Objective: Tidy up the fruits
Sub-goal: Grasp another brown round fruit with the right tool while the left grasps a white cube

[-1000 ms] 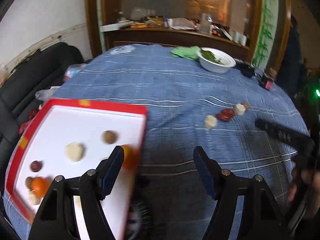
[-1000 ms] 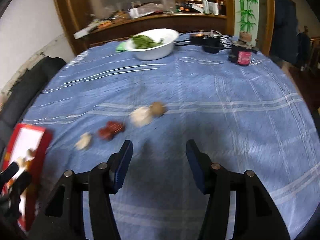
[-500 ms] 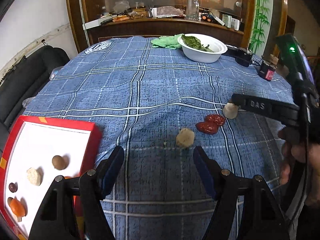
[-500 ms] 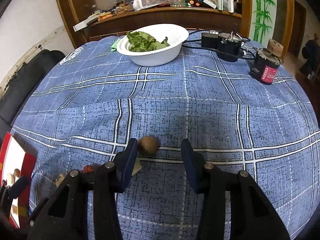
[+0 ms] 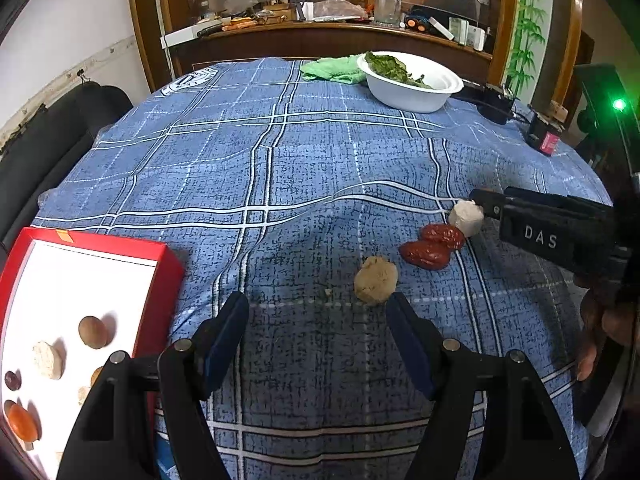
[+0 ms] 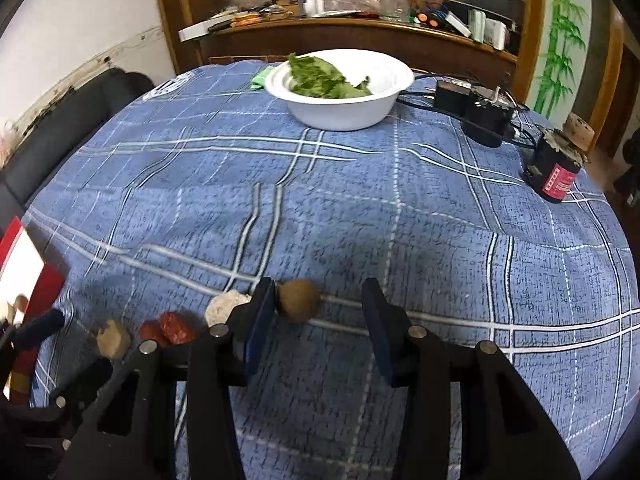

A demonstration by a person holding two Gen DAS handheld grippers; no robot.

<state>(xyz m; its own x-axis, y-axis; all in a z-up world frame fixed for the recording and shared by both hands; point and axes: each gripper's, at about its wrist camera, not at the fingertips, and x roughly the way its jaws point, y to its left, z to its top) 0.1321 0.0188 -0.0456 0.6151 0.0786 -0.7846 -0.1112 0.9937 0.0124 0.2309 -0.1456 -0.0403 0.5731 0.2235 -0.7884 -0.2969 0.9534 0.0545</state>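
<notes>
Left fingers (image 5: 316,332): hanging wide open over the counter (image 5: 280,168), gripping nothing. Tan lump (image 5: 375,280) is sitting just ahead, close to my right pad.
Right fingers (image 6: 318,308): standing open, gripping nothing. Brown ball (image 6: 299,300) is sitting between the pads, right against the left one.
Pale chunk (image 6: 224,307): lying just outside my right tool's left pad, apparently touching it.
Red dates (image 5: 434,245): two, lying side by side between the tan lump and the pale chunk.
Tray (image 5: 96,246): red rim, white floor, sitting at the counter's left; holding a brown ball, pale pieces, an orange one and a dark one.
Bowl (image 6: 340,114): white, greens inside, sitting at the far side.
</notes>
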